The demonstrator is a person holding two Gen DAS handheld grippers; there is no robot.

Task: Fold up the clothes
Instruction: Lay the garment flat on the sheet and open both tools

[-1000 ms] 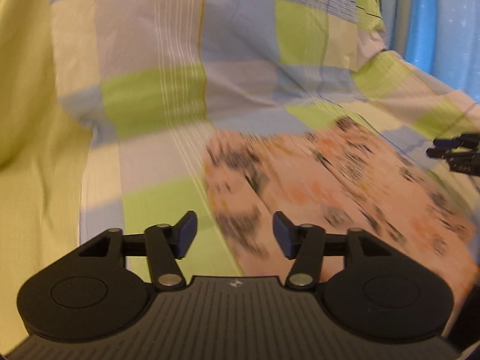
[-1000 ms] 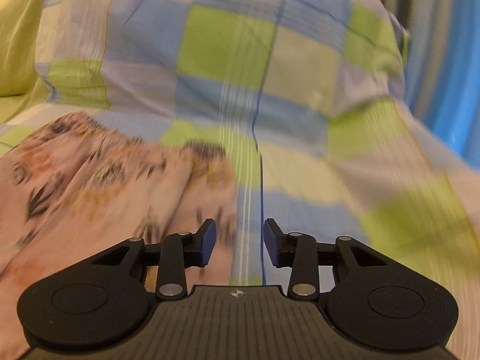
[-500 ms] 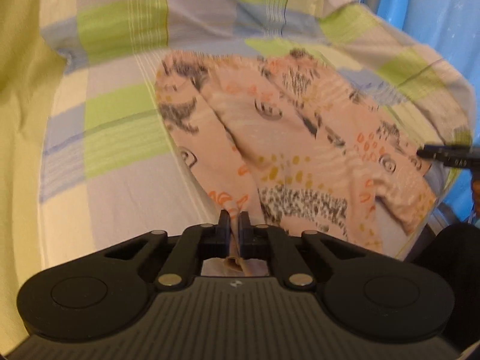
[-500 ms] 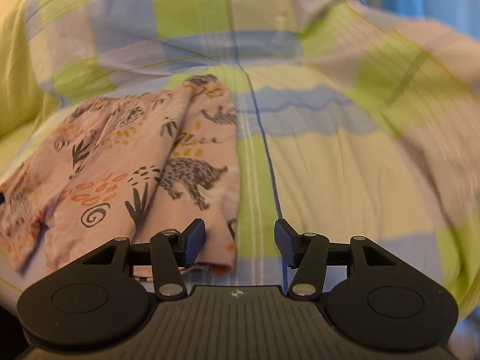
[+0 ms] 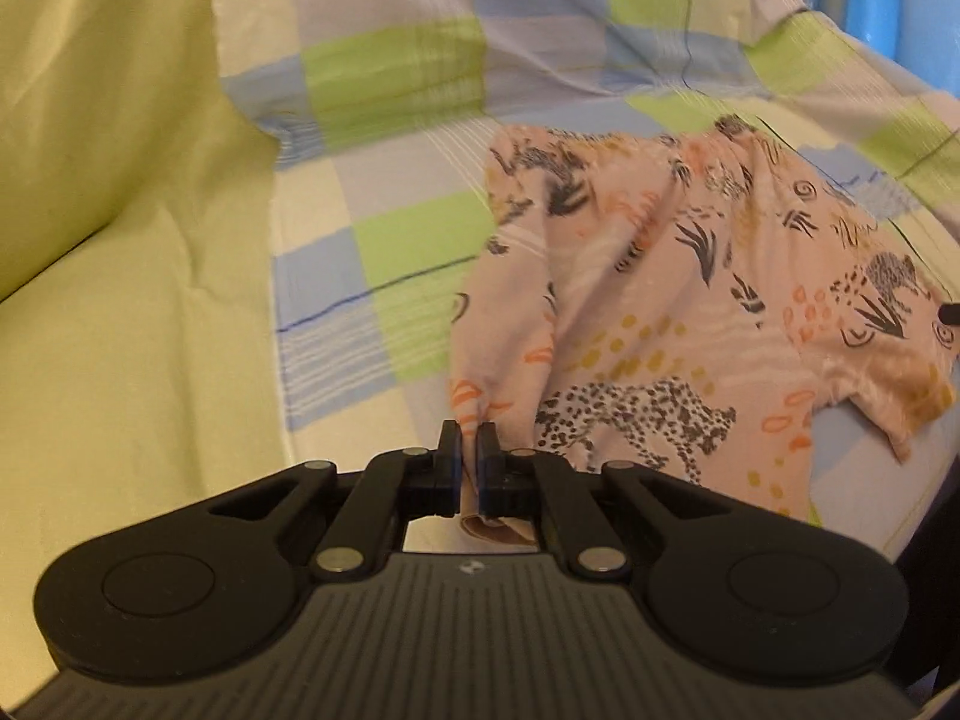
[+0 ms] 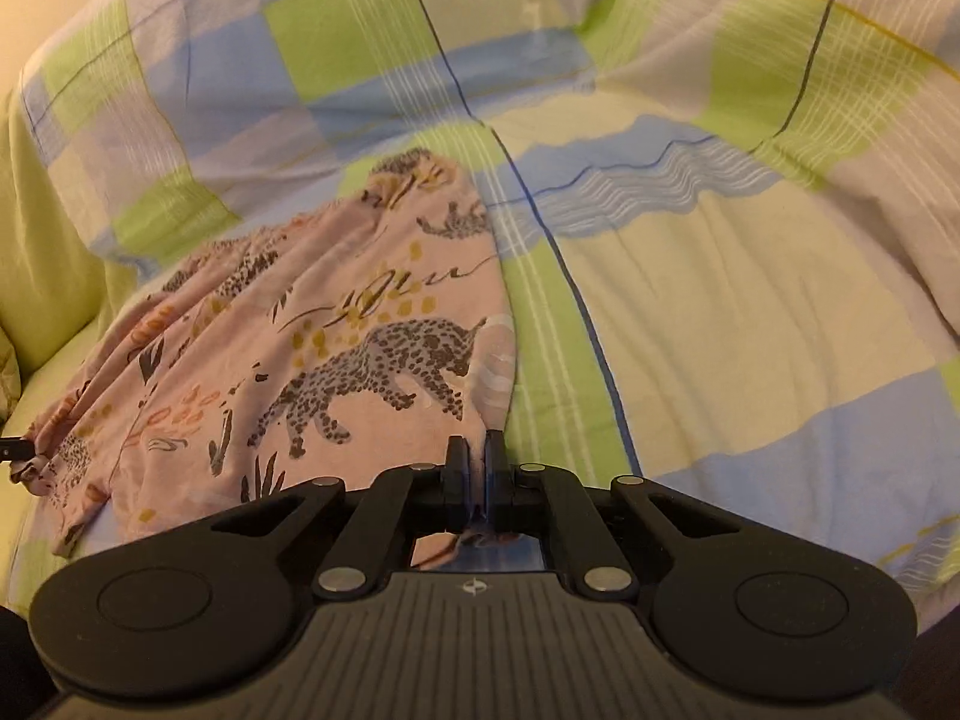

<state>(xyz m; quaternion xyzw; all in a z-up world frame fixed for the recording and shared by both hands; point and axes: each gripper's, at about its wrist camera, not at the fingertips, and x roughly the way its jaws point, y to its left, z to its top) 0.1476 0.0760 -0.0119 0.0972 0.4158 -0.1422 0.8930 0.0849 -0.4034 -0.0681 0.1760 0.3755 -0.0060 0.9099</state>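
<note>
**Pink printed garment pinched at two edges**

The pink garment [image 5: 672, 312] lay spread and wrinkled on the checked bedsheet [image 5: 390, 276], printed with spotted leopards, black leaves, and orange and yellow dots. The left gripper [image 5: 470, 450] pinched its near edge; the right gripper [image 6: 474, 462] clamped its opposite near corner, cloth bunched between the fingers.

A checked sheet [image 5: 414, 252] in blue, lime green, cream and grey squares is covering the bed, creasing into soft ripples in the right wrist view [image 6: 720, 276] and rising over a bulky mound at the far end. A plain yellow-green cloth [image 5: 120, 312] is lying along its left side, folding upward there. Bright blue fabric [image 5: 900, 0] is showing at the top right corner.
</note>
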